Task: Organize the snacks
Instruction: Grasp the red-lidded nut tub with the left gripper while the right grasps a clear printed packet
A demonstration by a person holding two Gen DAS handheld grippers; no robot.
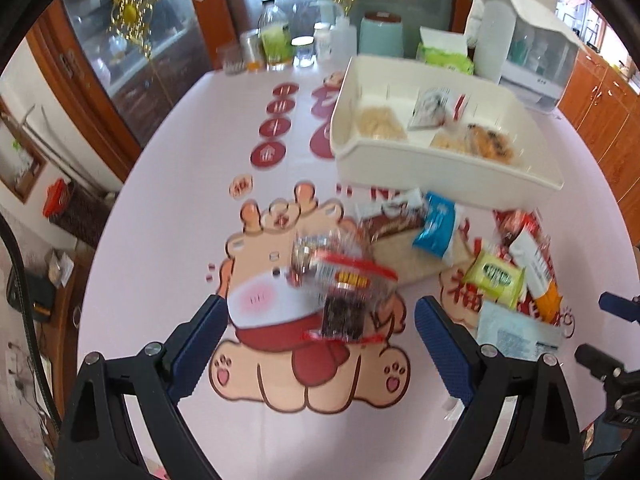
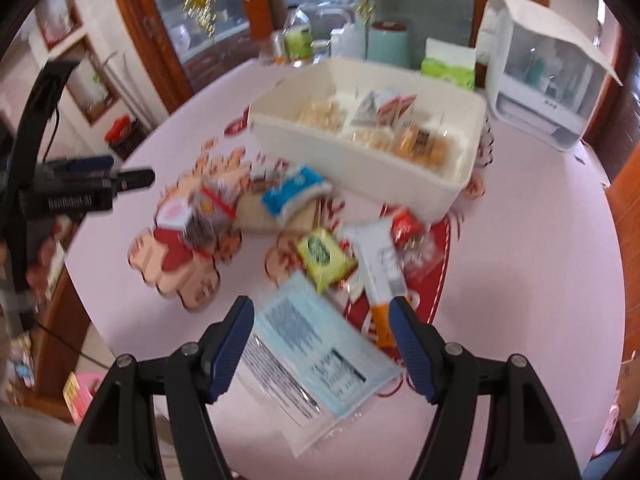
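Note:
A white divided bin [image 1: 448,168] [image 2: 360,160] holds several snacks at the table's far side. Loose snacks lie in front of it. My left gripper [image 1: 320,312] is open, its blue pads on either side of a clear red-trimmed packet [image 1: 340,284] that lies on the table, also in the right wrist view [image 2: 208,216]. My right gripper [image 2: 320,312] is open over a pale blue flat packet [image 2: 312,360] [image 1: 516,332]. Nearby lie a yellow-green packet [image 2: 324,256], a white and orange bar [image 2: 380,272], a blue and white packet [image 2: 292,192] and a red packet [image 2: 406,224].
The table has a pink cloth with a cartoon print [image 1: 280,320]. Bottles and jars [image 1: 276,40] stand along the far edge, with a teal canister [image 1: 380,36], a green tissue pack [image 1: 444,56] and a white appliance [image 1: 528,48]. The left gripper shows in the right wrist view [image 2: 100,184].

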